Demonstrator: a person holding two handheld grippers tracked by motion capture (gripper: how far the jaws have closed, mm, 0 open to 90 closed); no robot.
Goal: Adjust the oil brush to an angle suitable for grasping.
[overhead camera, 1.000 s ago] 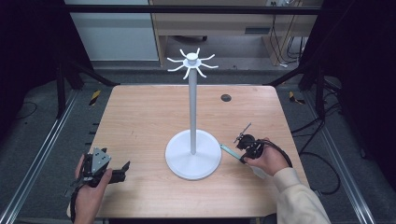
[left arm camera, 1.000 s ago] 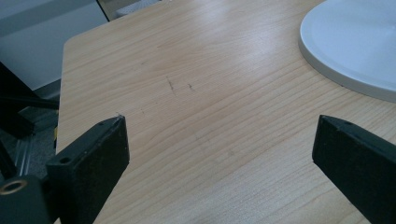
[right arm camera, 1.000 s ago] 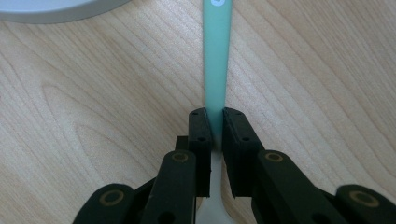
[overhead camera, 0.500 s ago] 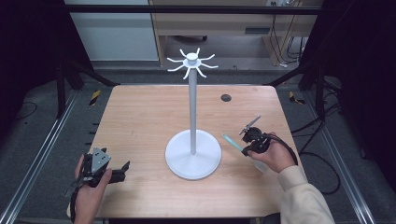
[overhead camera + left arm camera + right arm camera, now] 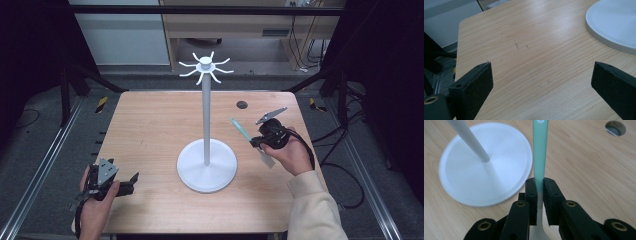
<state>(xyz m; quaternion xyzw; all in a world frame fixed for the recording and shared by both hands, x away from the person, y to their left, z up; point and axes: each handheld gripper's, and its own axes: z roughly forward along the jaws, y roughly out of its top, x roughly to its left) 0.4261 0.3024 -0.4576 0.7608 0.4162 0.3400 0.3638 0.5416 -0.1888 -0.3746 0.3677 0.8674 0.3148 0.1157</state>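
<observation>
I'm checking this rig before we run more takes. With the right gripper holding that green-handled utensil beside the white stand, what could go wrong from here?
The right gripper pinches the utensil on its thin handle, so it could pivot or slip. The stand is tall on one round base; a knock near its hooks might tip it.

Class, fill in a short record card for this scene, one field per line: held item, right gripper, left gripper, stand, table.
held item: mint-green utensil handle, hole at its far end, white lower part
right gripper: shut on the handle, raised above the table beside the stand
left gripper: open, nothing between its jaws, low over the near left table corner
stand: white pole, round base, hooked arms on top
table: light wood, dark round hole far right
</observation>
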